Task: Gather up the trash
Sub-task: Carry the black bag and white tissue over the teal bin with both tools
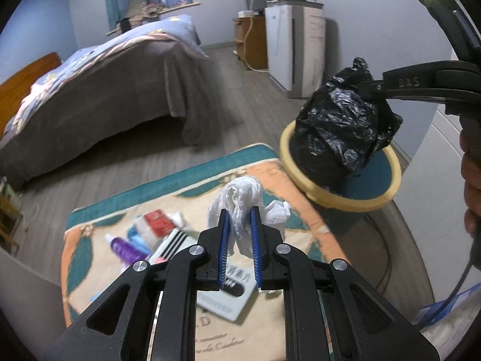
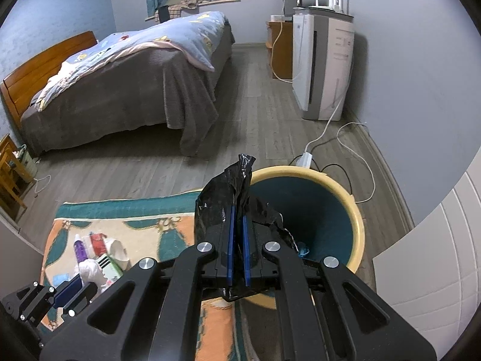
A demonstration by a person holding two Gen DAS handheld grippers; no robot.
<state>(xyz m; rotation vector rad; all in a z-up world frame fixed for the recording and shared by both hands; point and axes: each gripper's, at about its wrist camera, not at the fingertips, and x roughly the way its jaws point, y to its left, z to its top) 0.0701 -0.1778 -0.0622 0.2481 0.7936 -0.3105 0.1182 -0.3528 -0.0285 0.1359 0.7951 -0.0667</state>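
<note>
My left gripper (image 1: 239,210) is shut on a crumpled white tissue (image 1: 240,195), held above the patterned rug (image 1: 120,204). The right gripper (image 2: 238,210) is shut on a black plastic bag (image 2: 222,198), which hangs over the near rim of a yellow-rimmed bin (image 2: 357,210) with a teal inside. From the left wrist view the same bag (image 1: 339,120) bulges above the bin (image 1: 393,186), pinched by the right gripper (image 1: 371,87) coming in from the right. The left gripper (image 2: 75,285) with its tissue (image 2: 88,270) shows at the lower left of the right wrist view.
On the rug lie a purple tube (image 1: 124,249), a red packet (image 1: 157,221), a striped box (image 1: 174,240) and a pale booklet (image 1: 228,300). A bed (image 2: 120,90) stands behind, a white appliance (image 2: 324,66) by the wall, with cables (image 2: 354,150) on the floor near the bin.
</note>
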